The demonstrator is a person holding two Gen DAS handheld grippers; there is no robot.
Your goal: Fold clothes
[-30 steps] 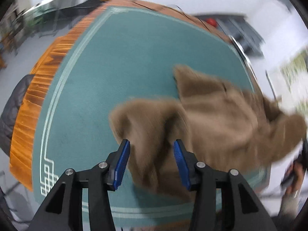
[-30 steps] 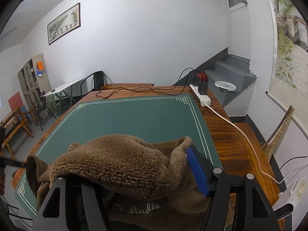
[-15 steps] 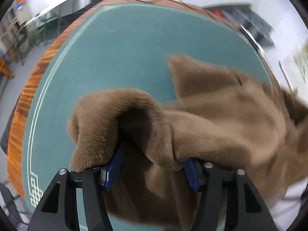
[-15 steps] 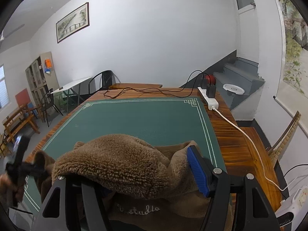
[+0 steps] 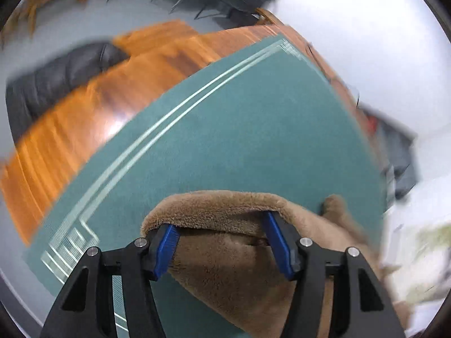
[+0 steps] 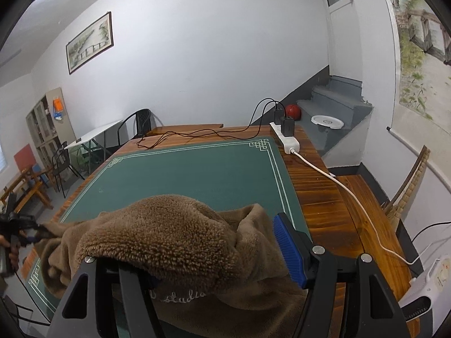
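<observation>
- while the brown fluffy fleece garment (image 6: 169,233) lies bunched on the green felt table mat with a white line border (image 6: 197,174), near the mat's 6 o'clock edge in the right wrist view, both tools are buried in it.
- left gripper (image 5: 222,242): a fold of fleece drapes over both blue ribbed pads (image 5: 166,243); the jaws stand apart with cloth across the gap, and whether the pads press on it i cannot tell.
- right gripper (image 6: 214,256): the fleece is heaped over its left finger, hiding that pad, while the right blue pad sits bare at the cloth's 3 o'clock side; grip or no grip i cannot tell.
- pale stitched lettering (image 6: 180,295) shows on the garment at 6 o'clock.
- at 9 o'clock in the right wrist view a hand (image 6: 10,253) holds the other tool at the garment's far end.
- the mat lies on an orange-brown wooden table (image 6: 324,202); a white power strip with black plugs (image 6: 286,138) sits at the mat's 1 o'clock corner.
</observation>
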